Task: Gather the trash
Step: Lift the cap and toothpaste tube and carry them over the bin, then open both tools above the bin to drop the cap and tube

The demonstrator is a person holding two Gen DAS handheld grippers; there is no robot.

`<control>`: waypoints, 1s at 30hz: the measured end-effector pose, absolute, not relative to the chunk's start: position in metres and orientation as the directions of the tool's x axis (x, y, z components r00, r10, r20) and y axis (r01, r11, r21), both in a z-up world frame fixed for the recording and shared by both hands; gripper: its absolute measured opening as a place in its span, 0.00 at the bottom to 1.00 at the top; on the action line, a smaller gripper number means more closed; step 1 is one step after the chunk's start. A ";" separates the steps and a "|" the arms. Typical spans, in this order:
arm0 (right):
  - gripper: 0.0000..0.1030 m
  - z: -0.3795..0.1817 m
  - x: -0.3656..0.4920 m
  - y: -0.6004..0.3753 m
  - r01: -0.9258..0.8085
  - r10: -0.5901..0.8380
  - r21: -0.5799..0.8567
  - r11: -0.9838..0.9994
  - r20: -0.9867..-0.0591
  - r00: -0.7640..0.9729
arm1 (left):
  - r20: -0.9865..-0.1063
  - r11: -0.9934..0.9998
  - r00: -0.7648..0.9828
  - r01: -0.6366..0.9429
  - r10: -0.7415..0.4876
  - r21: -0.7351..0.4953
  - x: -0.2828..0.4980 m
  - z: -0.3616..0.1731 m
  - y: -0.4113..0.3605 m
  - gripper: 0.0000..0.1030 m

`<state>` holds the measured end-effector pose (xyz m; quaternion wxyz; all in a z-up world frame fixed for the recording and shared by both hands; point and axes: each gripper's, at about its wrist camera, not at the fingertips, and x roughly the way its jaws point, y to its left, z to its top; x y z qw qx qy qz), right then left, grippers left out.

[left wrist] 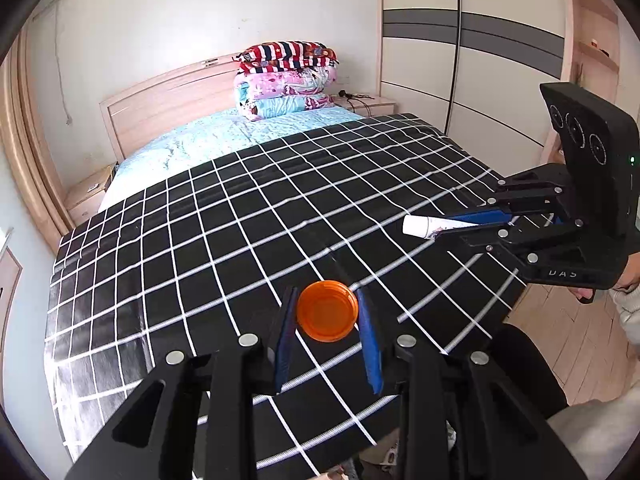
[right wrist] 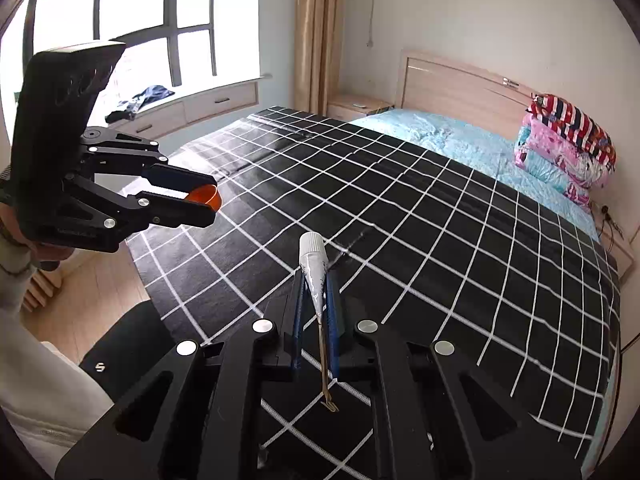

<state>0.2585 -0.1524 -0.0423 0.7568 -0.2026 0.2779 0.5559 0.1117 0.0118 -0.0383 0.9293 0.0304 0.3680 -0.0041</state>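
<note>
With both tongs full, my left gripper clamps the orange cap while my right gripper pinches the tube, nozzle pointing forward, over the checked blanket.

I see a bedroom with white walls. A wide bed carries a black blanket with white grid lines over a light blue sheet. Folded colourful quilts lie near the pale wooden headboard. A tall sliding wardrobe stands beside. Daylight enters through a large window with a beige curtain.
</note>
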 end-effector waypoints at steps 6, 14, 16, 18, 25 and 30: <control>0.10 -0.058 0.240 -0.175 -0.940 0.705 0.049 0.339 -0.674 0.219 | -0.704 0.996 0.711 0.066 -0.011 0.051 0.088 -0.053 -0.010 0.28; 0.10 -0.080 0.204 -0.198 -0.925 0.689 0.106 0.365 -0.699 0.192 | -0.747 0.994 0.661 0.107 -0.067 0.005 0.065 -0.085 -0.031 0.28; 0.10 -0.088 0.194 -0.203 -0.920 0.688 0.129 0.370 -0.703 0.178 | -0.760 0.993 0.645 0.120 -0.086 -0.011 0.059 -0.093 -0.035 0.28; 0.10 -0.094 0.185 -0.207 -0.919 0.690 0.153 0.364 -0.707 0.156 | -0.767 0.992 0.633 0.126 -0.104 -0.031 0.054 -0.099 -0.038 0.28; 0.10 -0.128 0.170 -0.210 -0.896 0.652 0.201 0.395 -0.749 0.120 | -0.802 0.987 0.578 0.137 -0.151 -0.087 0.043 -0.127 -0.048 0.28; 0.10 -0.148 0.165 -0.210 -0.878 0.625 0.234 0.419 -0.775 0.092 | -0.836 0.985 0.522 0.121 -0.171 -0.126 0.045 -0.159 -0.052 0.28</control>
